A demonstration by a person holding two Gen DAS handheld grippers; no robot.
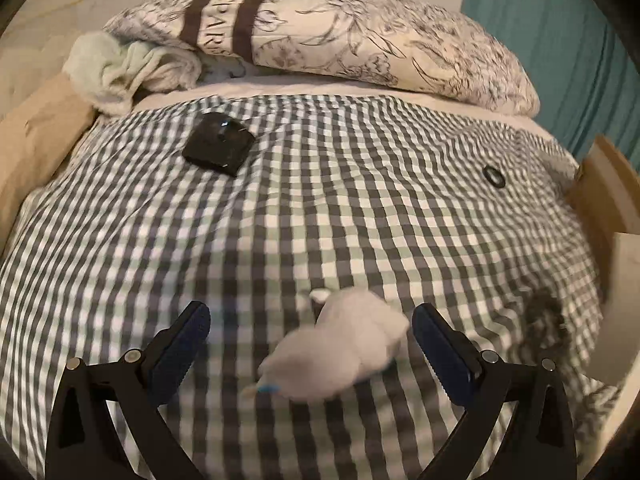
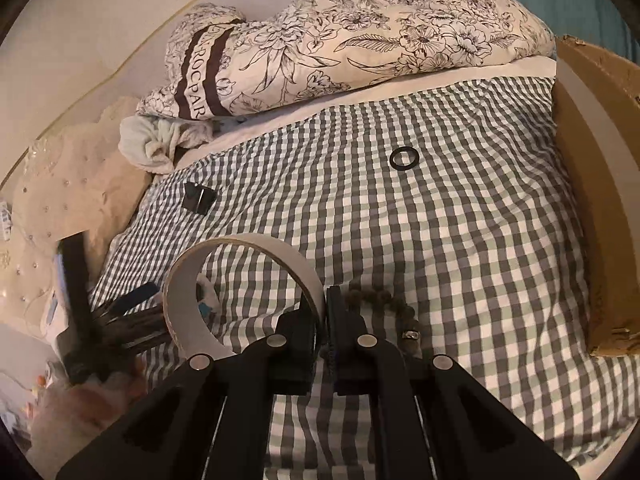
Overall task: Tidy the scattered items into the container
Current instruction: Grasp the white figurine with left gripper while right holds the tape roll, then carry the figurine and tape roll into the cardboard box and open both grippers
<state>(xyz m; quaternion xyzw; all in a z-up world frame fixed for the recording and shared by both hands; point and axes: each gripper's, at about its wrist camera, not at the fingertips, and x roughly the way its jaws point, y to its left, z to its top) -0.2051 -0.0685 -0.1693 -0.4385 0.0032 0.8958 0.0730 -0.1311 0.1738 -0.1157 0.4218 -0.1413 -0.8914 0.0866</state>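
- Two risks I note. My right gripper [image 2: 323,312] fingers pinch the tape ring [image 2: 240,292] by its thin wall; it could twist loose before reaching the cardboard box [image 2: 592,200].
- My left gripper [image 1: 310,336] fingers stand apart around the white soft toy [image 1: 340,352], well short of that box; blur suggests a misjudged closure.

A soft white plush toy [image 1: 344,344], blurred, is lying on the gingham bed cover. A glossy black square box [image 1: 219,144] is sitting flat at ten o'clock from it, and a small black ring [image 1: 494,177] is lying flat at one o'clock. A wide white tape ring [image 2: 244,292] is standing upright, pinched by its rim. A brown cardboard container [image 2: 596,216] is waiting at three o'clock.
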